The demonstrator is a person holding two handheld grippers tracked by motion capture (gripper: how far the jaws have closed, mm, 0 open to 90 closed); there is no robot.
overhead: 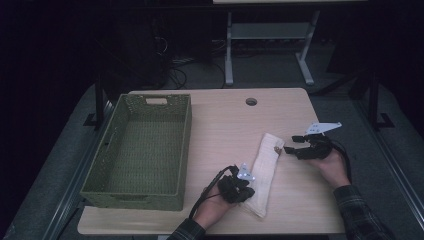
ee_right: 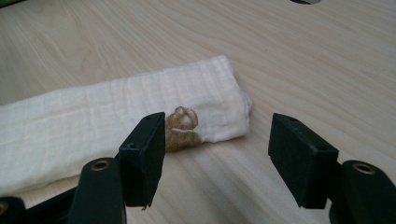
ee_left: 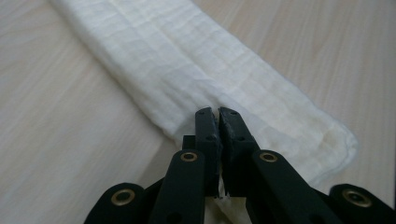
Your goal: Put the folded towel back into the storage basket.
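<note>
Folded cloth lying on the desk. Left gripper fingers clamp its near end; right gripper fingers stand apart beside its far end. Risk: a one-sided pull unfolds it.

1. No letters, numbers, labels, brand names or signs can be read in any of the pictures.
2. The folded cloth has a brown mark near its end, at about 6 o'clock of centre in the right gripper view; it is a stain or a small figure, not writing.
</note>
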